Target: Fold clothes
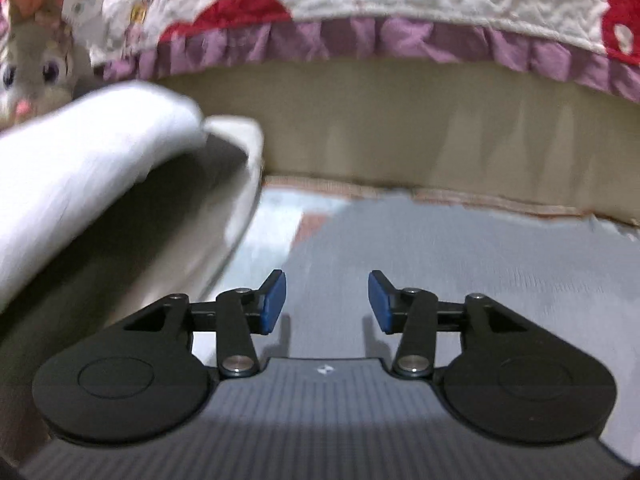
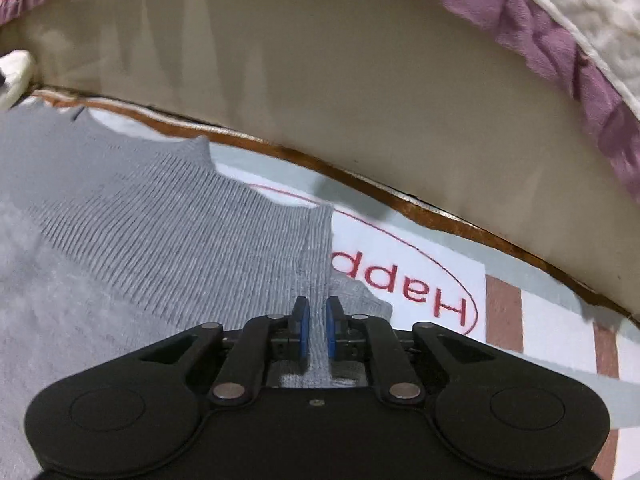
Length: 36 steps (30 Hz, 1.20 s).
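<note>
R gripper (image 2: 317,328): jaws nearly closed, pinching ribbed edge of grey sweater (image 2: 160,240). L gripper (image 1: 327,302): jaws wide apart, empty, over grey fabric.

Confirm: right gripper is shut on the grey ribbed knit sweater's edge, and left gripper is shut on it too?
Half right. The left gripper is open with nothing between its blue pads, per the left wrist view. The right gripper is indeed shut on the grey ribbed knit sweater.
</note>
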{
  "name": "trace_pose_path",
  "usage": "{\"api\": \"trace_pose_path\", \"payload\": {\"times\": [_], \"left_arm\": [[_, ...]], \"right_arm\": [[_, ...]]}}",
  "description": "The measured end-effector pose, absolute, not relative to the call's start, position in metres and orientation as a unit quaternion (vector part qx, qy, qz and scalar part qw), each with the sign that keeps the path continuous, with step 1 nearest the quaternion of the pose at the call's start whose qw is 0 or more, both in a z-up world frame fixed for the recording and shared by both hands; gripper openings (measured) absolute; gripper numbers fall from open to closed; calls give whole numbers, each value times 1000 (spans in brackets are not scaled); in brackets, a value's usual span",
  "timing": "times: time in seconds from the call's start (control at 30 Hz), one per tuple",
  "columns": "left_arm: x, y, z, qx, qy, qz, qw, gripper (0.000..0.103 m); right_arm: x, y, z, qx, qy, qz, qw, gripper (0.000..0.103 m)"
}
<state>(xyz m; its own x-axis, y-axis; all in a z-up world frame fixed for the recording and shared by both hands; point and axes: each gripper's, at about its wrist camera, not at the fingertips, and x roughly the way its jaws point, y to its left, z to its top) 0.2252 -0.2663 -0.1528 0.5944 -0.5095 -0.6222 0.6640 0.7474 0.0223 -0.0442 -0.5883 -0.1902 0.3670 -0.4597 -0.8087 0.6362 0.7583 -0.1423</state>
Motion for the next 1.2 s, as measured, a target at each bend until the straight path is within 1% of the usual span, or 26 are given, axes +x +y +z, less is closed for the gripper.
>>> {"api": "trace_pose_path", "payload": {"times": [0.03,0.07,0.1,0.13,0.2,0.23,0.3,0.33,0.4,0.47,0.5,0.53,0.57,0.67,0.77,0.8,0.83,0.87,0.9,1.03,1.1,1.17,1.2], "left_arm": [[223,-257,-157,138,312,-326,882,45],[220,-248,-161,150,319,-318,880,44],[217,-238,-165,172,321,-294,884,44],[213,-228,-168,193,322,-271,887,43],[206,-200,-165,204,322,-220,898,42],[202,-184,-159,190,330,-212,900,38],[190,-152,-149,133,359,-242,892,41],[183,-140,-146,103,370,-260,886,42],[175,-122,-149,29,403,-281,870,42],[171,-108,-155,-48,438,-295,848,42],[172,-108,-160,-73,452,-300,837,42],[174,-107,-165,-97,465,-305,825,42],[176,-108,-169,-111,475,-311,816,42],[180,-110,-180,-157,498,-324,789,42],[177,-112,-189,-191,504,-326,776,42],[176,-111,-191,-202,505,-325,773,42],[172,-107,-195,-229,504,-322,768,42],[170,-106,-200,-256,511,-320,756,42],[169,-105,-204,-280,517,-317,744,42],[161,-116,-204,-251,520,-302,759,42],[158,-118,-201,-242,517,-302,764,43],[156,-112,-200,-268,514,-292,761,44],[155,-106,-203,-306,518,-284,747,44]], "right_arm": [[-45,-591,-189,109,452,-333,820,11],[-46,-594,-188,120,451,-332,820,9],[-48,-596,-187,130,446,-334,820,6],[-54,-596,-187,133,439,-340,821,0],[-60,-592,-186,114,434,-369,814,0],[-63,-588,-187,95,439,-393,802,0],[-74,-583,-188,79,442,-427,785,0],[-85,-581,-183,115,427,-424,790,0],[-106,-576,-174,186,393,-416,799,5],[-123,-564,-170,241,362,-392,811,15],[-132,-558,-167,268,346,-379,815,21],[-141,-551,-165,295,330,-366,819,36],[-150,-545,-163,321,313,-353,821,41],[-175,-526,-156,396,263,-310,824,42],[-182,-502,-148,419,271,-268,824,43],[-186,-491,-150,439,271,-247,820,46],[-189,-480,-151,458,272,-226,816,54],[-193,-468,-153,478,274,-203,809,61],[-196,-456,-162,506,285,-175,795,60],[-215,-412,-195,538,302,-185,765,61],[-221,-416,-206,563,272,-217,749,61],[-230,-421,-216,615,227,-225,721,61],[-233,-422,-218,634,205,-219,713,61]]}}
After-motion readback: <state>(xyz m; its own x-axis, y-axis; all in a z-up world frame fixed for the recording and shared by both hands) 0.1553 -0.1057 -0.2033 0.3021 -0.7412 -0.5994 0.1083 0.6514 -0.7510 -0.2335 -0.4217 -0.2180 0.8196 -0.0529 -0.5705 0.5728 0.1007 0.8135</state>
